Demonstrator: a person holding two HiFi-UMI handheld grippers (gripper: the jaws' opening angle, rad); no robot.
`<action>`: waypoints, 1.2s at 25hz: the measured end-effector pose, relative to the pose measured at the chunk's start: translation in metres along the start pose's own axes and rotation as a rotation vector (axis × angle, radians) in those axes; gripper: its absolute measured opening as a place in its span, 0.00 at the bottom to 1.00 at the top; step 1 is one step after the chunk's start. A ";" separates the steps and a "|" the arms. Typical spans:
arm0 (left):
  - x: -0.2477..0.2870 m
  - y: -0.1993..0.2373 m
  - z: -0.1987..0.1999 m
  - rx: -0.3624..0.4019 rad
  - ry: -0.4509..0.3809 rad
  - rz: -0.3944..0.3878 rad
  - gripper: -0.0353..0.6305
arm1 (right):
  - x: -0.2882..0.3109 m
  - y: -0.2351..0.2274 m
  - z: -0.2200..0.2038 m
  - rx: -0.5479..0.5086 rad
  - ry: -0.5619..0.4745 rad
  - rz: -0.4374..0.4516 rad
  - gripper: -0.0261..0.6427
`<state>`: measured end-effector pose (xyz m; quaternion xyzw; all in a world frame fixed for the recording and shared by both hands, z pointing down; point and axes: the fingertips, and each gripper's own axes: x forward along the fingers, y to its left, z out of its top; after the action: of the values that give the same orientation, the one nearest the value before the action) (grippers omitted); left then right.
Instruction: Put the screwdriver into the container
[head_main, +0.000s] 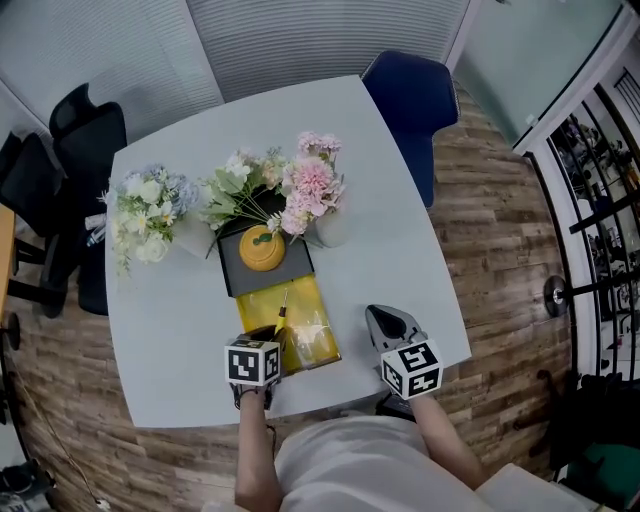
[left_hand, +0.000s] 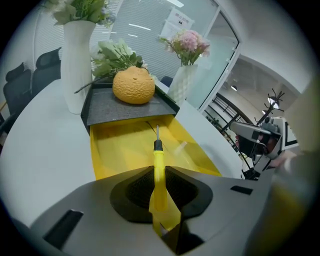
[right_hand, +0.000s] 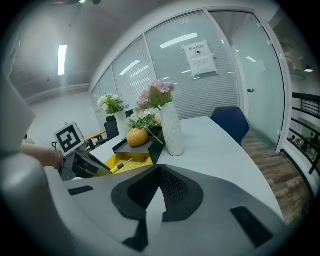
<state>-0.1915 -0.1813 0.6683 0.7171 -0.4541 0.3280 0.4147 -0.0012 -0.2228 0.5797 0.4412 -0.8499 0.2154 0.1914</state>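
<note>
A yellow-handled screwdriver (head_main: 282, 319) (left_hand: 158, 159) is clamped by its handle between the jaws of my left gripper (head_main: 271, 334) (left_hand: 159, 172). Its metal tip points forward over the open yellow container (head_main: 312, 346) (left_hand: 117, 146) on the white table. The screwdriver hangs above the container's floor, near its front edge. My right gripper (head_main: 380, 314) (right_hand: 159, 169) hovers to the right of the container near the table's front edge, its jaws closed together with nothing in them. In the right gripper view, the screwdriver (right_hand: 121, 165) and the left gripper (right_hand: 80, 165) show at the left.
A dark grey tray (head_main: 240, 275) with an orange round fruit (head_main: 263, 247) (left_hand: 133, 85) adjoins the container's far end. White vases of flowers (head_main: 315, 190) (head_main: 145, 215) stand behind it. A blue chair (head_main: 412, 105) and black chairs (head_main: 70, 130) ring the table.
</note>
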 end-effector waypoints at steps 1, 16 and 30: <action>0.002 0.000 0.001 0.008 0.011 0.002 0.15 | 0.001 -0.002 0.000 -0.001 0.001 -0.002 0.06; 0.020 0.004 -0.003 0.126 0.203 0.055 0.16 | 0.002 -0.019 -0.002 -0.016 0.013 -0.034 0.06; 0.027 0.003 -0.007 0.181 0.267 0.083 0.19 | -0.015 -0.025 0.006 -0.040 -0.004 -0.071 0.06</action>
<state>-0.1849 -0.1856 0.6950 0.6822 -0.3930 0.4766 0.3912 0.0265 -0.2289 0.5723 0.4677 -0.8381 0.1907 0.2061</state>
